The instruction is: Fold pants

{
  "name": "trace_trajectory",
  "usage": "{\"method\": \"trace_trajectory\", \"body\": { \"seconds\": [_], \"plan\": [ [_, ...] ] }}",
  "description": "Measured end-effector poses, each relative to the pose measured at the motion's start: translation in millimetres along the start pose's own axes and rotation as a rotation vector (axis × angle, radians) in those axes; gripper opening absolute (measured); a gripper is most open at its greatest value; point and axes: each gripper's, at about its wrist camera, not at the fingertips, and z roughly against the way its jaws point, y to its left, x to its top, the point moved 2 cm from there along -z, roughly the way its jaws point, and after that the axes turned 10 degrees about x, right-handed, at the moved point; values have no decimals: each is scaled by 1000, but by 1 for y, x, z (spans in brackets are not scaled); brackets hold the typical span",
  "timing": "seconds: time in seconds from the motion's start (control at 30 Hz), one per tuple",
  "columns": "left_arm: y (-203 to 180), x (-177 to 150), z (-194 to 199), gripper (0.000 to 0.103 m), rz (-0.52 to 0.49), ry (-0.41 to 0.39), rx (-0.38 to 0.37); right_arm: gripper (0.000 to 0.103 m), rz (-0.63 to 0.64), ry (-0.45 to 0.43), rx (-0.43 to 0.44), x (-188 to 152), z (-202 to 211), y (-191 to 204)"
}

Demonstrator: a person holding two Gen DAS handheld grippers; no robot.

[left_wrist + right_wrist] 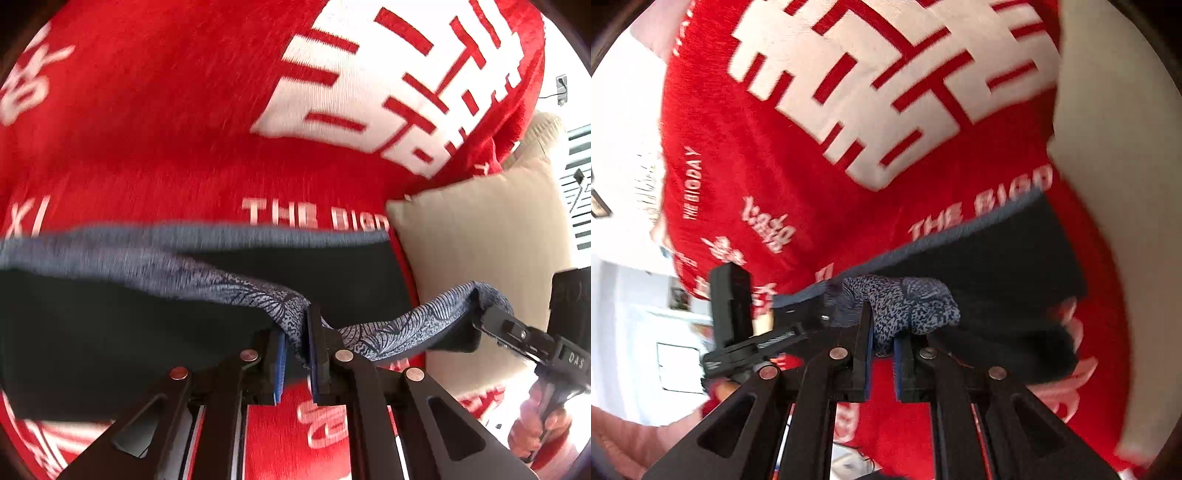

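Note:
The pants are dark with a blue-grey patterned waistband. They hang in the air above a red blanket. My left gripper is shut on the waistband. My right gripper is shut on another bunch of the patterned waistband. In the left wrist view the right gripper shows at the right, holding the band's other end. In the right wrist view the left gripper shows at the left, close by. The dark pants fabric drapes away behind both grippers.
The red blanket has large white characters and the words "THE BIGDAY". A beige cushion lies at the right on the blanket. White walls and furniture show beyond the blanket's left edge.

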Motion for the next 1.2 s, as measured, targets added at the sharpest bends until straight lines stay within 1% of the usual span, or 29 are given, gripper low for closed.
{"method": "trace_trajectory", "body": {
  "seconds": [0.03,0.13,0.2,0.23,0.27,0.3,0.33,0.4,0.43,0.5,0.53,0.57,0.63,0.7,0.73,0.77,0.8,0.83,0.87,0.97,1.03,1.07,1.1,1.13,1.2],
  "plan": [
    [-2,8,-6,11,-7,-3,13,9,9,20,-32,16,-7,-7],
    [-6,24,-21,12,-35,-5,70,9,14,57,-103,39,-23,-33],
    [-10,26,-31,18,-59,-3,111,9,8,85,-150,49,-40,-55],
    [-10,26,-33,30,-74,-12,147,10,-5,99,-178,56,-50,-67],
    [-11,25,-32,49,-84,-21,178,10,-17,112,-199,60,-58,-78],
    [-9,23,-29,56,-97,-34,209,10,-30,121,-220,63,-64,-87],
    [-7,21,-24,64,-106,-48,223,10,-34,127,-234,65,-68,-93],
    [-1,17,-16,64,-117,-48,235,12,-22,145,-329,68,-75,-105],
    [3,14,-13,64,-121,-49,259,15,-16,150,-362,69,-75,-109],
    [12,9,-10,64,-128,-45,308,37,-19,145,-437,71,-68,-113],
    [17,6,-9,64,-128,-40,326,54,-19,134,-463,72,-62,-110],
    [24,1,-9,64,-118,-28,350,59,-15,119,-448,71,-56,-104],
    [34,-8,-12,64,-115,-10,391,63,22,84,-421,64,-43,-85],
    [44,-17,-17,64,-102,8,436,63,91,56,-401,50,-30,-65],
    [47,-19,-19,64,-92,12,456,63,104,51,-401,43,-26,-61],
    [51,-22,-19,64,-79,13,470,60,108,62,-418,32,-25,-61],
    [55,-23,-20,64,-63,12,475,55,110,72,-435,27,-27,-62],
    [59,-25,-21,64,-49,7,483,40,118,84,-456,22,-30,-64],
    [61,-25,-22,64,-42,5,493,32,129,107,-481,19,-39,-68],
    [66,-23,-27,64,-20,10,525,31,130,115,-484,27,-64,-73],
    [67,-19,-27,64,-9,7,541,30,186,142,-542,30,-83,-79],
    [69,-17,-24,64,-4,-1,545,27,216,168,-620,31,-92,-89],
    [73,-15,-20,64,3,-14,554,27,221,193,-663,28,-96,-102],
    [79,-11,-15,64,12,-29,567,26,236,159,-629,25,-90,-104],
    [92,-2,-8,64,30,-51,598,26,259,173,-669,19,-85,-103]
  ]
}}
